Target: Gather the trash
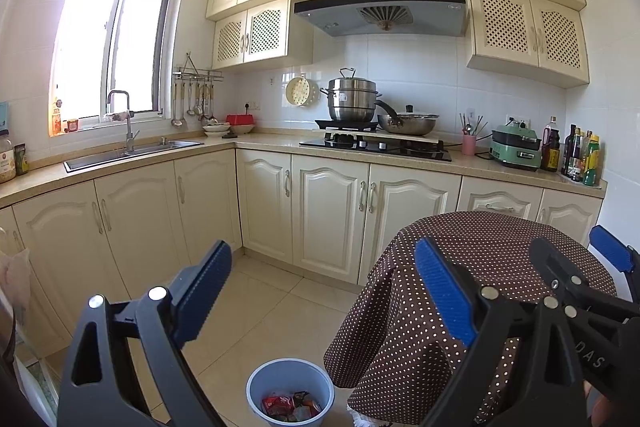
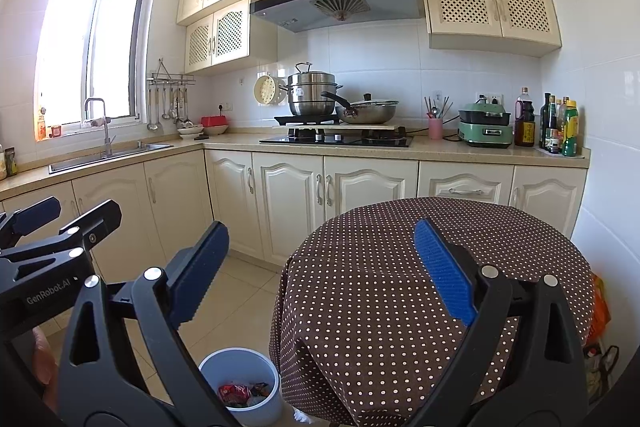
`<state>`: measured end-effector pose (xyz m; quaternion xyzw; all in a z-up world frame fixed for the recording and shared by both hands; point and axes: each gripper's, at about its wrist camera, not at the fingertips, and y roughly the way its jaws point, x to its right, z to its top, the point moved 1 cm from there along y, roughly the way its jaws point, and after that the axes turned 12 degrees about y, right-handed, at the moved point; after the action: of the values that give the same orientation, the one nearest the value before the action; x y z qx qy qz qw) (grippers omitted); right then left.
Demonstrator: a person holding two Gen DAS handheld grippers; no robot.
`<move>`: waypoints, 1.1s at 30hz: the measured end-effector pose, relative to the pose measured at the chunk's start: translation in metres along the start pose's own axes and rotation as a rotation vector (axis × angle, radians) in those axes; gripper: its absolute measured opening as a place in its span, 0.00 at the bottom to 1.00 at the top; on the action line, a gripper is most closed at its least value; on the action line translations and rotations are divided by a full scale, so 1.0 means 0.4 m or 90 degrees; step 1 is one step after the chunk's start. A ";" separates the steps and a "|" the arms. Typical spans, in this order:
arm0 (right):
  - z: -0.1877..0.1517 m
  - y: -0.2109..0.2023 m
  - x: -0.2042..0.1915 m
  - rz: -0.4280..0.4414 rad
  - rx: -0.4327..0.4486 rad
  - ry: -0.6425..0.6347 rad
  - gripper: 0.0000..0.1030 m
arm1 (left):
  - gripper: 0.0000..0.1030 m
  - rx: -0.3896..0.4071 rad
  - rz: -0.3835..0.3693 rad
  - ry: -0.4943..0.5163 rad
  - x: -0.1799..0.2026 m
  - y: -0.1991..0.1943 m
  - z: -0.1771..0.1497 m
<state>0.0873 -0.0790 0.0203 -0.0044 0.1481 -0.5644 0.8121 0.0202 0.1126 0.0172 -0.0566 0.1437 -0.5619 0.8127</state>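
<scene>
A small blue-grey bin [image 1: 256, 383] stands on the tiled floor beside the round table, with a red wrapper [image 1: 278, 404] and other crumpled packets inside. The right wrist view shows the same bin [image 2: 212, 367] and red wrapper [image 2: 235, 392]. My left gripper [image 1: 324, 287] is open above the floor and bin, with nothing between its blue pads. My right gripper [image 2: 322, 273] is open over the table's left edge and is also empty. Each gripper shows in the other's view: the right gripper [image 1: 580, 255] at the far right, the left gripper [image 2: 64, 217] at the far left.
The round table [image 2: 400, 247] wears a brown polka-dot cloth. Cream cabinets run along the back and left, with a sink [image 1: 132, 151], a stove with pots [image 1: 376, 143] and bottles [image 1: 580, 159] on the counter. An orange bag [image 2: 600, 307] sits right of the table.
</scene>
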 end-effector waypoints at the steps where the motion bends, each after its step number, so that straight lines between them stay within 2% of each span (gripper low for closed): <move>1: -0.001 0.000 0.001 -0.001 0.000 0.000 0.90 | 0.89 0.000 0.000 0.000 0.000 0.000 -0.001; 33: -0.004 0.013 0.014 -0.008 -0.010 0.007 0.90 | 0.89 -0.021 -0.006 0.008 0.035 0.037 -0.009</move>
<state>0.0933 -0.0820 0.0164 -0.0084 0.1566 -0.5683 0.8077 0.0370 0.1051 0.0078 -0.0669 0.1578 -0.5635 0.8081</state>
